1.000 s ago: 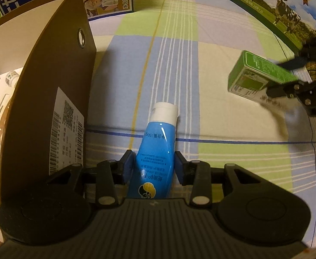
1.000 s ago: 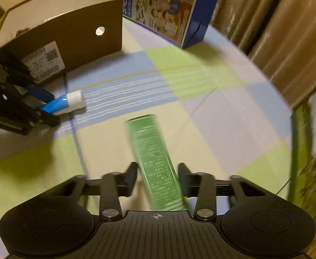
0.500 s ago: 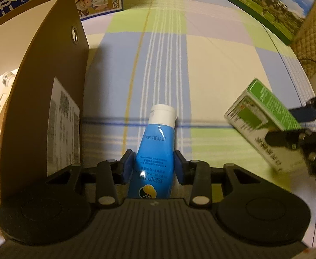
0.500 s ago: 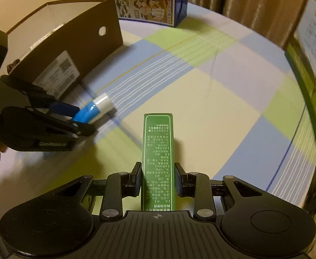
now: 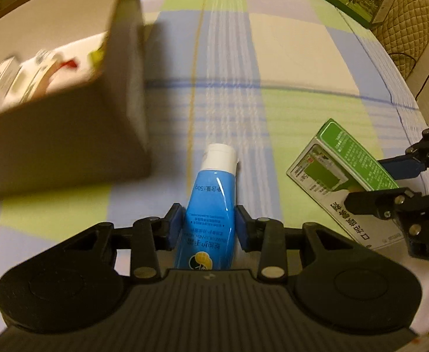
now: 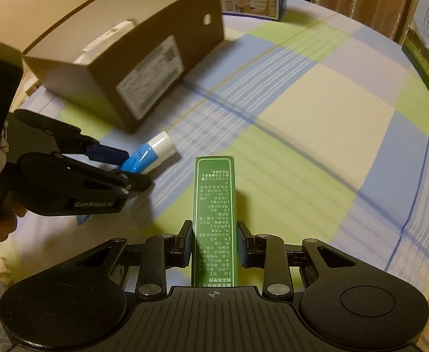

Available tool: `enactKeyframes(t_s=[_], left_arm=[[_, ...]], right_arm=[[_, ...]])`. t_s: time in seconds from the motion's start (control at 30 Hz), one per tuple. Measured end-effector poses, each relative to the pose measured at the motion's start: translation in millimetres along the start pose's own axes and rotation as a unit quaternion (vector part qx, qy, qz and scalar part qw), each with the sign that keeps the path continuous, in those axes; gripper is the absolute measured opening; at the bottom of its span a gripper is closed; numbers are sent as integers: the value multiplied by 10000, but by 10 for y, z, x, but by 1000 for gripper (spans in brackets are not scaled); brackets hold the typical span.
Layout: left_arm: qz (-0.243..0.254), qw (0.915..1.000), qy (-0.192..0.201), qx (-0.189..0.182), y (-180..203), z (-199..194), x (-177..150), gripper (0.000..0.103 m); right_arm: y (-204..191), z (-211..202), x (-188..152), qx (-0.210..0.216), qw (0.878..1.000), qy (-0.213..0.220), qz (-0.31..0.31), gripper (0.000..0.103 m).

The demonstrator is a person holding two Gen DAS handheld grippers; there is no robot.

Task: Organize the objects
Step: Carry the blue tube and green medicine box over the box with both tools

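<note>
Looks like this one's roughly midway. The brown box (image 6: 132, 67) sits toward the far left of the desk (image 6: 317, 123) and already has a few small items inside, some white packages, though they're too blurry to name. Both remaining things are picked up but not stowed yet. The left hand-held gripper (image 5: 208, 227) is clamped on the blue tube (image 5: 211, 205), white cap pointing forward, held just beside the box's near corner and not over the opening. The right hand-held gripper (image 6: 213, 245) is closed around the green carton (image 6: 214, 214), hanging above the checked cloth near the desk's middle, a bit to the right of the tube. No other loose items show on the cloth, so what's left is probably just dropping these two into the box.
</note>
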State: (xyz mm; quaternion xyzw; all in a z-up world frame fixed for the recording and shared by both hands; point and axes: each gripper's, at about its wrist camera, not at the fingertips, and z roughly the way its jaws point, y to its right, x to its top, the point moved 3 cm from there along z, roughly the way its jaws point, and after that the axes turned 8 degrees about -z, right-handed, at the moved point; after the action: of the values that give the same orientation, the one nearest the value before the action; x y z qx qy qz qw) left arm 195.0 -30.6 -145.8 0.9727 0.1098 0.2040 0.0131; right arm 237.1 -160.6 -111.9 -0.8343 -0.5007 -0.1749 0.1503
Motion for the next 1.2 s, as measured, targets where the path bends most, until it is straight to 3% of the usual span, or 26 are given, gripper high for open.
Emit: enactKeyframes(t_s=[0.3,0.8,1.2], left_arm=[[-341,9993,-138,108,-413,-259,-424,33],[10,9999,-87,107,-397,-249,-439,37],[78,10000,-49,-20,-492,-292,-460,33]], right_arm=[[-524,-17,-184,182,9997,68,142,27],[-715,13,-211,-137,9991,104,396,27],[-783,36,-204,-333,9981,83,516,27]])
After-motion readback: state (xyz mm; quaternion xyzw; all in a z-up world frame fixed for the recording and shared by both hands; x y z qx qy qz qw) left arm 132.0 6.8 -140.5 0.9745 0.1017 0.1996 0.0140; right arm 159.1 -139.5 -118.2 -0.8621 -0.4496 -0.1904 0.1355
